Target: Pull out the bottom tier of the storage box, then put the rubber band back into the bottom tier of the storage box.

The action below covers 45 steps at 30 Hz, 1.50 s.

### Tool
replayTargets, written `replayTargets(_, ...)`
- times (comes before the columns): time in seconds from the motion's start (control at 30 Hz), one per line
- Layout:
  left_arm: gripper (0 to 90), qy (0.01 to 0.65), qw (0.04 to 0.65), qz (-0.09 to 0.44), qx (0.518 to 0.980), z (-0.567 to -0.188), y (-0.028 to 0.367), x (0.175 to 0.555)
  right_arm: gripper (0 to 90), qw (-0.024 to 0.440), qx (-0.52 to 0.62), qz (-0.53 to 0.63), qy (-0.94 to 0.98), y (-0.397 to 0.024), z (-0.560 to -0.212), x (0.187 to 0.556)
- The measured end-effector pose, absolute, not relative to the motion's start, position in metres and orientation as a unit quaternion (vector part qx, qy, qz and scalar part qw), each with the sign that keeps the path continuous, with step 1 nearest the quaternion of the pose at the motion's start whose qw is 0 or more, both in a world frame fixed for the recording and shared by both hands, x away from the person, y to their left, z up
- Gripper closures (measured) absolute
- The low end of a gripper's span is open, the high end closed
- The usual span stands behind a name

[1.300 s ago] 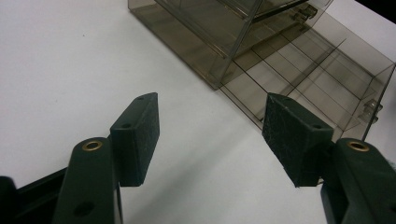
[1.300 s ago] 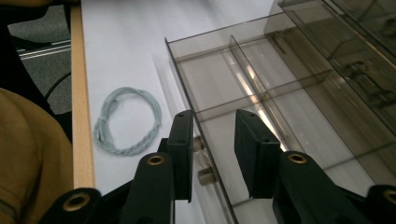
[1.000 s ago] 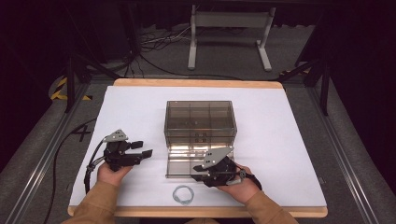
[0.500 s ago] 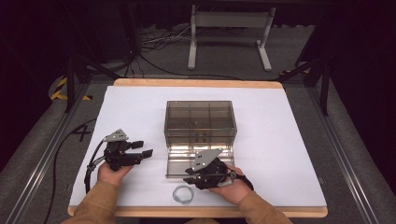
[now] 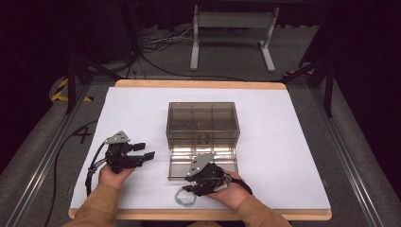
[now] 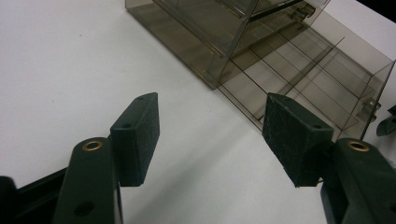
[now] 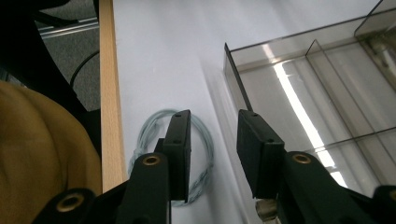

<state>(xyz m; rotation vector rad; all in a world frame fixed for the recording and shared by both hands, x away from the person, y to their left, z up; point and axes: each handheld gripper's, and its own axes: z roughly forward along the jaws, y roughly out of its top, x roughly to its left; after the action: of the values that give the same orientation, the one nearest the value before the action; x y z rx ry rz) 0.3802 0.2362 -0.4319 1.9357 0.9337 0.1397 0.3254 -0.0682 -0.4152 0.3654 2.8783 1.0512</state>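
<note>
A smoky clear compartment box [image 5: 202, 124] stands mid-table, its open half [image 5: 177, 166] lying flat toward me. A small coil of pale blue cord [image 5: 184, 199] lies on the white sheet near the front edge. My right gripper [image 5: 189, 188] hovers over that coil, pointing left. In the right gripper view its jaws [image 7: 214, 140] stand a little apart, open; the coil [image 7: 144, 140] lies beneath them, one side of the loop in the gap, nothing pressing on it. My left gripper [image 5: 145, 150] rests left of the box, open and empty [image 6: 210, 126].
The white sheet [image 5: 283, 142] covers a wooden table; its front edge [image 7: 108, 93] runs just beside the coil. The divided box half [image 7: 327, 84] lies right beside the right gripper. A metal stand [image 5: 231, 38] and cables are on the floor beyond the table.
My right hand has moved left and toward the front edge, from over the box's open half to above the cord coil. The left hand has stayed still.
</note>
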Motion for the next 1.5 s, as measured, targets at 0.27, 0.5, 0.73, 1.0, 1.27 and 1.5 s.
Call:
replayTargets(0.27, 37.5, 0.384, 0.474, 0.054, 0.79, -0.432, 0.236, 0.38, 66.2, 0.016, 0.127, 0.311, 0.942, -0.066, -0.423, 0.327)
replayTargets(0.5, 37.5, 0.384, 0.474, 0.055, 0.79, -0.432, 0.236, 0.38, 69.3, 0.015, 0.121, 0.296, 0.947, -0.061, -0.429, 0.325)
replayTargets(0.73, 37.5, 0.382, 0.474, 0.055, 0.791, -0.432, 0.236, 0.38, 73.4, 0.02, 0.117, 0.288, 0.95, -0.06, -0.429, 0.325)
replayTargets(1.0, 37.4, 0.384, 0.473, 0.057, 0.791, -0.432, 0.238, 0.379, 86.6, 0.032, 0.113, 0.278, 0.953, -0.059, -0.43, 0.325)
replayTargets(1.27, 37.4, 0.383, 0.472, 0.056, 0.792, -0.432, 0.237, 0.379, 87.7, 0.036, 0.109, 0.279, 0.954, -0.06, -0.426, 0.323)
replayTargets(1.5, 37.5, 0.383, 0.473, 0.055, 0.792, -0.432, 0.237, 0.38, 87.8, 0.042, 0.107, 0.283, 0.952, -0.062, -0.416, 0.323)
